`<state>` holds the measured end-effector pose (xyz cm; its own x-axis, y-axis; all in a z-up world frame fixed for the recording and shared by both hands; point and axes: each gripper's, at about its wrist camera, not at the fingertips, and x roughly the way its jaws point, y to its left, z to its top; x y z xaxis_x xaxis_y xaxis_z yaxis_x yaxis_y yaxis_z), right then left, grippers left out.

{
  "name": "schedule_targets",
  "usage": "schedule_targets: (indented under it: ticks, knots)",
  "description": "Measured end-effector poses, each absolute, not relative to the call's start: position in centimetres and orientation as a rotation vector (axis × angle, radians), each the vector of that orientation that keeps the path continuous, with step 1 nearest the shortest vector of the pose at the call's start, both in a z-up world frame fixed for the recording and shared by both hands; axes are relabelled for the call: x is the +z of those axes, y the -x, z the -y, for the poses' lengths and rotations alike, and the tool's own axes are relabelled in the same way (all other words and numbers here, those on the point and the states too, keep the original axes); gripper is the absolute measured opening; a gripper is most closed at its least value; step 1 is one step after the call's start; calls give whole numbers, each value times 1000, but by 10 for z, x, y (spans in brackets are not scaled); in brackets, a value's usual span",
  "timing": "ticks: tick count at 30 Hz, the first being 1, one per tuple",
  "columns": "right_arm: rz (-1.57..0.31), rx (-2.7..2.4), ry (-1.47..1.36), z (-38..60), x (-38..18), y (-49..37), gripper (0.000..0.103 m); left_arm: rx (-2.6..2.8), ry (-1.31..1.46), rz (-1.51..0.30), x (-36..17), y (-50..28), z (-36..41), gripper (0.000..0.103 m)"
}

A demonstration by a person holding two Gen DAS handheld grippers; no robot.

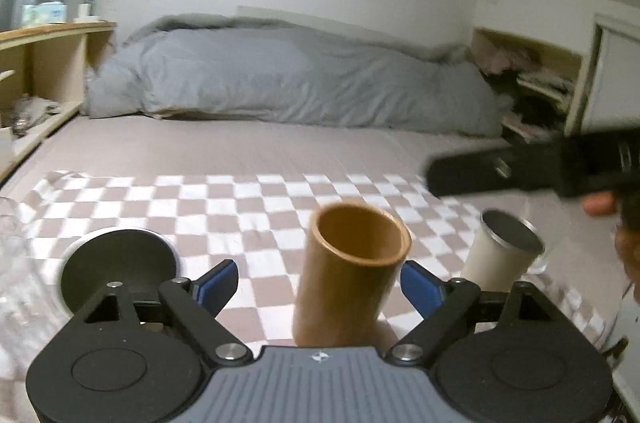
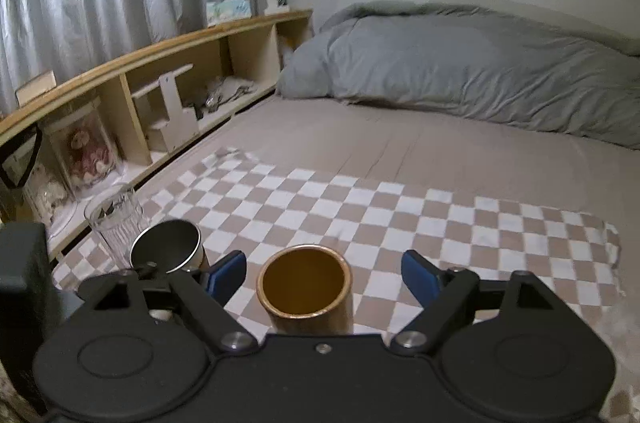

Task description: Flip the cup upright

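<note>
Standing mouth-up on the checked cloth point(image 2: 400, 211), the brown cup point(image 2: 306, 287) looks upright already, so the risk now, I judge, is a knock: both the left hand-held gripper point(image 1: 320, 283) and the right hand-held gripper point(image 2: 324, 279) are spread wide around it, gripping nothing, and a careless pull-back could clip its wall. The bed point(image 2: 460, 147) beneath is soft, so footing is poor. A steel cup point(image 2: 168, 247) and a glass point(image 2: 114, 219) stand near; shelves point(image 2: 160, 71) and a grey duvet point(image 2: 480, 63) lie beyond.
</note>
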<state>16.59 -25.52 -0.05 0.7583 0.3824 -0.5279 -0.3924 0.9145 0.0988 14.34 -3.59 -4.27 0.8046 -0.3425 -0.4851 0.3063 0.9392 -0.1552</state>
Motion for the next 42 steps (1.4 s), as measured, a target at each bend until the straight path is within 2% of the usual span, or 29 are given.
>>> schedule_targets:
  ticks: [10, 13, 24, 42]
  knots:
    - [-490, 341, 21, 268, 18, -115, 103, -258, 103, -495, 5, -104, 7, 100]
    - [-487, 308, 6, 272, 20, -102, 103, -241, 74, -488, 16, -91, 5, 103]
    - [-501, 232, 9, 278, 16, -53, 103, -183, -7, -514, 30, -47, 3, 103]
    - [-556, 164, -3, 285, -15, -3, 103, -159, -44, -585, 16, -9, 9, 103]
